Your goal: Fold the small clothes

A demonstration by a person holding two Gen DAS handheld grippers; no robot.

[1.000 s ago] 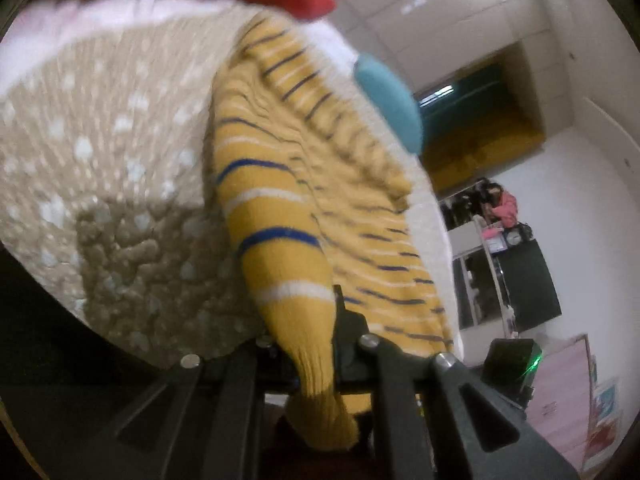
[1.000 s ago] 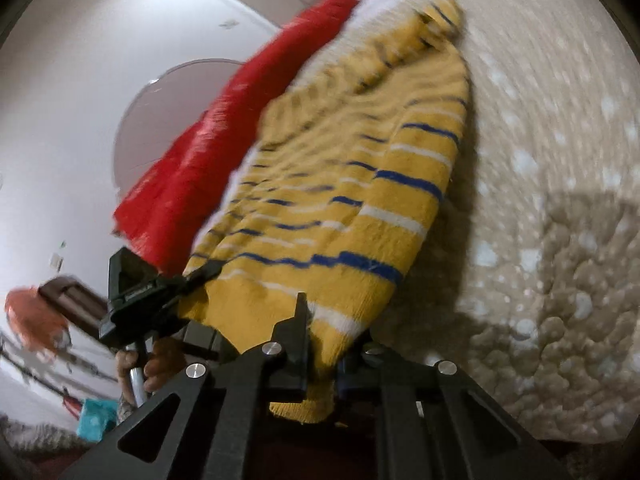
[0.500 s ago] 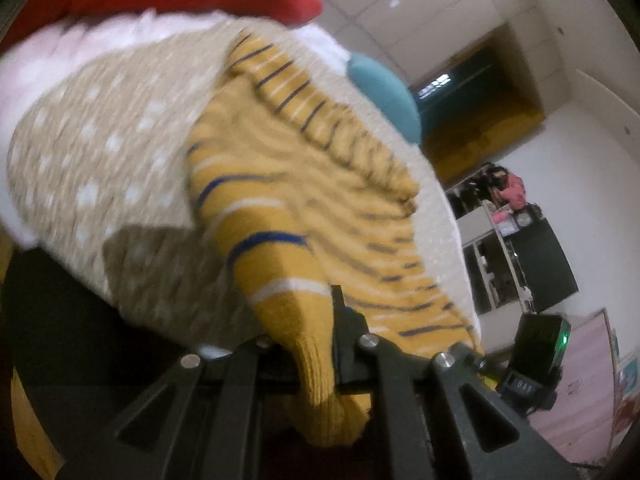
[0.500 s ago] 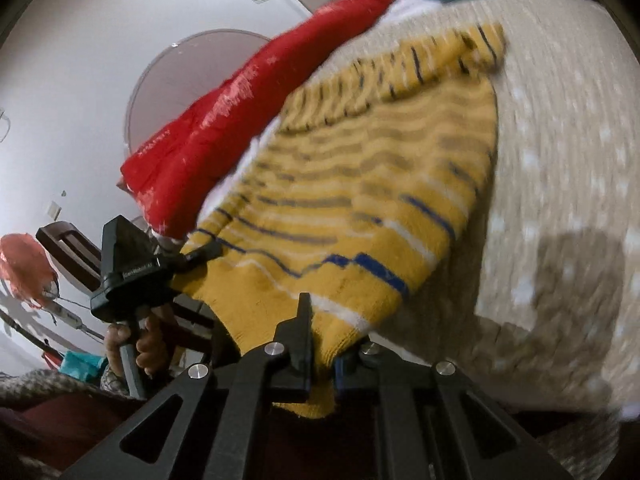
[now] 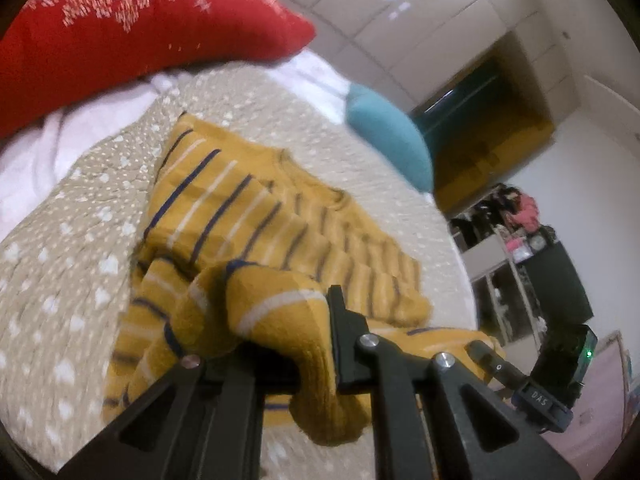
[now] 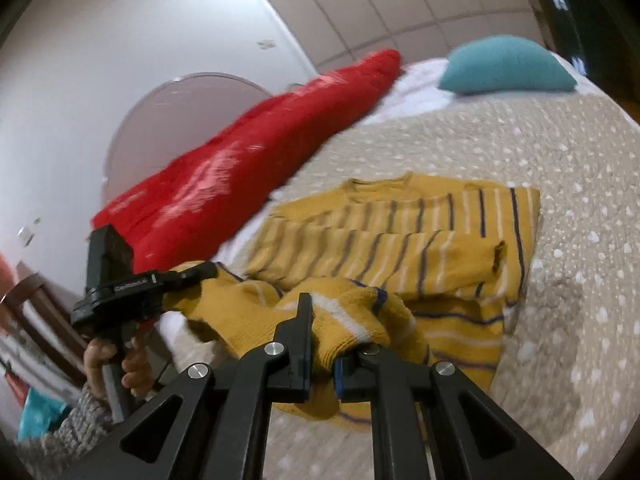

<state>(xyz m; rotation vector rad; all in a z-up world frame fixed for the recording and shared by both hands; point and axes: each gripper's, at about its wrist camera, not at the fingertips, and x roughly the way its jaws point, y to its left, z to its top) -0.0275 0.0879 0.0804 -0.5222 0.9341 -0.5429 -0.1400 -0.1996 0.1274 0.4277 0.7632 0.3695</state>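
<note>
While both cameras look along their own fingers at the same yellow striped sweater, each adds something the other lacks. Most of the sweater lies flat on the dotted beige bedspread, neck away from the cameras, with its near hem lifted and doubled back over the body.

From the left wrist, the left gripper pinches a thick roll of hem, the fingers pressed tight on the knit, which spills down between them. This view alone shows the room at the right: dark shelves and, low at the right, the right gripper's body with a green light, its tip on the hem.

From the right wrist, the right gripper is likewise clamped on a bunched fold of hem. Only here can the whole left gripper be seen from the side, nipping the hem's far corner, with the person's hand round its handle and a grey knit sleeve below.

Both views show the red pillow and teal cushion at the bed's head.
</note>
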